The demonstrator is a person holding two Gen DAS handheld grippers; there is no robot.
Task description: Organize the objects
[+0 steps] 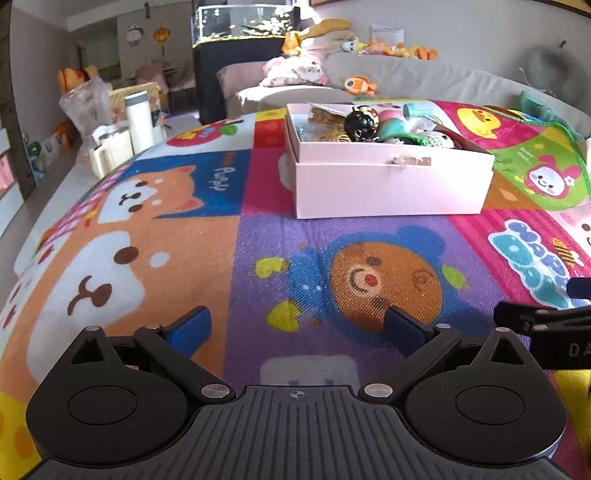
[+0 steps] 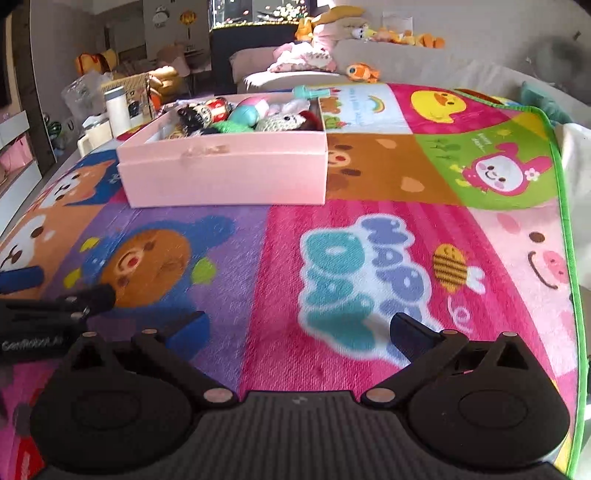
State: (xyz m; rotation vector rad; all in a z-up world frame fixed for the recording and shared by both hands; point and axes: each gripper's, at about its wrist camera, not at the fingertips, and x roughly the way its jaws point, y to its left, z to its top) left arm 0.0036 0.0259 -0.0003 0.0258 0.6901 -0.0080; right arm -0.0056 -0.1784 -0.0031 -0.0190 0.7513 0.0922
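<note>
Left gripper (image 1: 297, 332): blue-padded fingers (image 1: 190, 328) spread wide, nothing between them. They hang over the cartoon play mat (image 1: 184, 258), low in the left wrist frame, above the brown bear face on the purple square.

Right gripper (image 2: 299, 334): fingers (image 2: 410, 334) spread just as wide, empty, over the pink "HAPPY DAY" panel at lower centre of the right wrist frame. Each gripper shows at the edge of the other's view: the right one at lower right of the left wrist frame, the left one at lower left of the right wrist frame, so the two sit side by side, near each other.

Pink box (image 1: 391, 184): open-topped, stands on the mat beyond both grippers, well apart from the fingers; upper centre-right in the left wrist view, upper left-centre in the right wrist view. It holds a heap of small toys (image 1: 373, 127): a black ball-shaped piece, a teal and pink one, crocheted figures, some red. One teal piece pokes past the far rim.

Beyond the mat: a white tumbler (image 1: 139, 122) at upper left, a sofa (image 1: 406, 79) strewn with plush toys, and a fish tank (image 1: 245, 24) at top centre.
</note>
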